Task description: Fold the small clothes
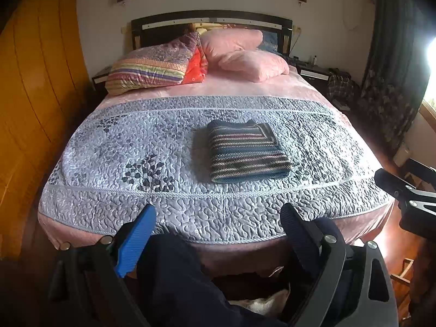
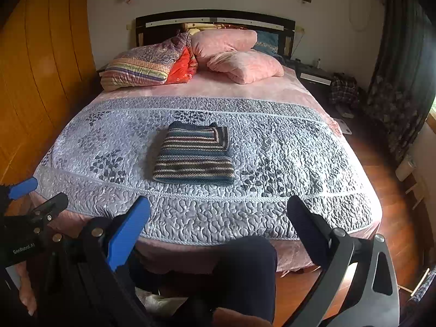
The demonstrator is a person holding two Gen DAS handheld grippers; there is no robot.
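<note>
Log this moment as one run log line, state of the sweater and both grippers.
striped sweater: folded, on quilt | left gripper: open, empty, clear of bed | right gripper: open, empty, clear of bed

Home bedroom: double bed (image 1: 114, 147) with headboard (image 1: 211, 17), pillows (image 1: 245, 54), nightstands (image 1: 313, 72), curtain (image 1: 392, 62), wooden wardrobe (image 1: 35, 81).

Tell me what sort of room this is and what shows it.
A bedroom in a home, most likely. A made bed with a dark headboard fills the view, pillows are piled at its head, and a nightstand stands beside it. A folded striped garment lies on the quilt.
</note>
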